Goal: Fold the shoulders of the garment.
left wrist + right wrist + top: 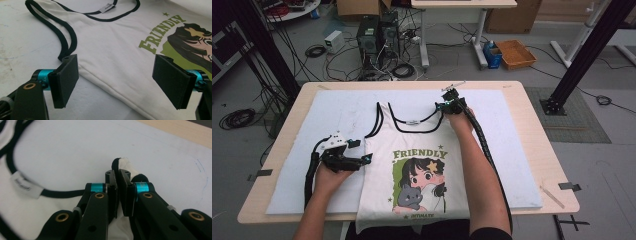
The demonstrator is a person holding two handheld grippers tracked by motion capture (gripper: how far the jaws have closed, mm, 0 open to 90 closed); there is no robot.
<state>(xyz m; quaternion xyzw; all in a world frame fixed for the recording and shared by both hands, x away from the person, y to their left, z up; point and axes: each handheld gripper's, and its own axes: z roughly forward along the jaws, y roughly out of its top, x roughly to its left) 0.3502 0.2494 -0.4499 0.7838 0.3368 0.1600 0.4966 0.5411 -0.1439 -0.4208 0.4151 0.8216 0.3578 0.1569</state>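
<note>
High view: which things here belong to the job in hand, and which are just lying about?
In the job:
- tank top, flat on the white mat
- right tool, shut on a shoulder strap
- left tool, open at the top's side edge

Lying about:
- computer towers
- orange tray
- floor cables

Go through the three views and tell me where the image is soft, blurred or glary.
High view: even room light, low detail, no glare on the tank top. Left gripper view: the shirt's print is sharp, and the near black jaws are slightly soft. Right gripper view: the strap pinched between the jaws is fairly clear, the neck label is blurred, and the white mat looks bright but not blown out.
</note>
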